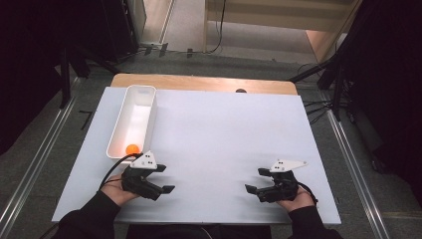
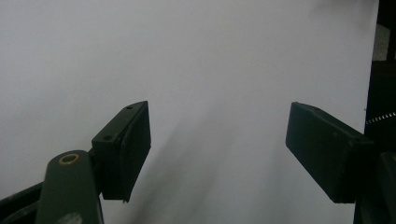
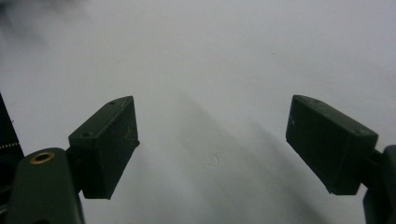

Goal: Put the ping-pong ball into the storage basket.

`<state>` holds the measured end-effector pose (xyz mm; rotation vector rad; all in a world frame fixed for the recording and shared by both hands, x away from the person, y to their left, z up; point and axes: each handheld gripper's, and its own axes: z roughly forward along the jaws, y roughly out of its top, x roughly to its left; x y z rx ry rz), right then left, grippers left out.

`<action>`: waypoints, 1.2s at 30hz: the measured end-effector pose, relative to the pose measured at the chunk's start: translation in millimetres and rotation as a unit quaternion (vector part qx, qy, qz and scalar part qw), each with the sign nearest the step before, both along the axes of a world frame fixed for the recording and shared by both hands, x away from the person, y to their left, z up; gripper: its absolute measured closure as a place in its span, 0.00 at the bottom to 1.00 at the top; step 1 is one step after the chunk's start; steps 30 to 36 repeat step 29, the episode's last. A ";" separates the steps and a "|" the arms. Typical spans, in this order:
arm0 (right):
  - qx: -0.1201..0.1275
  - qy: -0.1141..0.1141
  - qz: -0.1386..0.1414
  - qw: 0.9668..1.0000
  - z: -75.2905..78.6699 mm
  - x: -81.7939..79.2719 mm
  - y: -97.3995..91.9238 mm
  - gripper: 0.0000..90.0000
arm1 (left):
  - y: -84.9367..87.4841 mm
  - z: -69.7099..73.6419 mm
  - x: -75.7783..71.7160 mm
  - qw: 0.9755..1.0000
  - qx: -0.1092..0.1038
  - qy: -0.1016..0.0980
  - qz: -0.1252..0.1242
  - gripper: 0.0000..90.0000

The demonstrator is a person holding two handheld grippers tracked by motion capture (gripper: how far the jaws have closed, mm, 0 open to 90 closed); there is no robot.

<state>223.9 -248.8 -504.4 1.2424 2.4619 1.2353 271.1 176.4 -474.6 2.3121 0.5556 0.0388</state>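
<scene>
The orange ball (image 1: 132, 148), in the near end of the white bin (image 1: 141, 94), looks light, smooth, prone to rolling; grip across its middle. The left gripper (image 1: 163, 179) and right gripper (image 1: 253, 180) hold their jaws apart, empty.

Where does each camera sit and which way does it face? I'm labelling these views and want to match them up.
High view: above the person's side, looking forward and down on the white table, bin, orange ball; both hands, left gripper, right gripper.
Left gripper view: rides the left gripper, faces bare table between open jaws.
Right gripper view: the same on the right gripper.
Shared: white tabletop.
</scene>
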 end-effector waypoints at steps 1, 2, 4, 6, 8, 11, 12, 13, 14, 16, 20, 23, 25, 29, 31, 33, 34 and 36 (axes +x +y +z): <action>-0.001 -0.001 0.001 1.000 0.0 0.0 0.0 0.17 | 0.8 -0.2 -0.4 1.000 -0.001 0.001 0.001 0.25; -0.001 -0.001 0.001 1.000 0.1 -0.1 0.0 0.17 | 1.7 -0.3 -0.6 1.000 -0.002 0.000 0.001 0.25; -0.002 -0.002 0.001 1.000 0.1 -0.5 0.5 0.17 | 3.3 0.2 -0.9 1.000 -0.001 -0.001 0.001 0.25; -0.003 0.000 0.002 1.000 0.1 -0.8 0.9 0.17 | 4.7 0.5 -1.4 1.000 -0.004 -0.001 0.004 0.25; -0.003 0.001 0.002 1.000 -0.2 -0.7 1.1 0.17 | 5.8 0.7 -1.6 1.000 -0.002 0.000 0.005 0.25; -0.003 0.002 0.001 1.000 -0.3 -1.0 0.8 0.17 | 8.1 0.7 -2.0 1.000 -0.003 -0.002 0.007 0.25; -0.003 0.002 0.001 1.000 -0.2 -1.2 0.7 0.17 | 8.8 1.1 -2.3 1.000 -0.004 -0.001 0.008 0.25; -0.002 0.003 0.001 1.000 -0.1 -1.3 0.7 0.17 | 9.5 1.6 -2.1 1.000 -0.003 -0.001 0.007 0.25; -0.002 0.003 0.001 1.000 -0.1 -1.3 0.7 0.17 | 9.6 1.3 -2.0 1.000 -0.005 -0.001 0.009 0.25; -0.003 0.002 0.001 1.000 -0.2 -1.1 0.8 0.17 | 9.9 1.2 -1.5 1.000 -0.007 0.000 0.011 0.25; -0.004 0.003 0.002 1.000 -0.2 -1.1 0.9 0.17 | 10.2 1.0 -1.1 1.000 -0.005 -0.001 0.010 0.25; -0.002 0.003 0.001 1.000 -0.4 -1.0 0.8 0.17 | 10.3 1.3 -1.1 1.000 -0.003 -0.001 0.010 0.25; -0.003 0.003 0.001 1.000 -0.5 -1.0 1.0 0.17 | 10.2 1.3 -1.2 1.000 -0.003 -0.001 0.010 0.25; -0.003 0.003 0.001 1.000 -0.6 -0.9 0.9 0.17 | 10.4 1.0 -0.8 1.000 -0.004 -0.001 0.010 0.25; -0.003 0.003 0.001 1.000 -0.6 -0.9 0.9 0.17 | 10.4 1.0 -0.8 1.000 -0.004 -0.001 0.010 0.25; -0.003 0.003 0.001 1.000 -0.6 -0.9 0.9 0.17 | 10.4 1.0 -0.8 1.000 -0.004 -0.001 0.010 0.25; -0.003 0.003 0.001 1.000 -0.6 -0.9 0.9 0.17 | 10.4 1.0 -0.8 1.000 -0.004 -0.001 0.010 0.25; -0.003 0.003 0.001 1.000 -0.6 -0.9 0.9 0.17 | 10.4 1.0 -0.8 1.000 -0.004 -0.001 0.010 0.25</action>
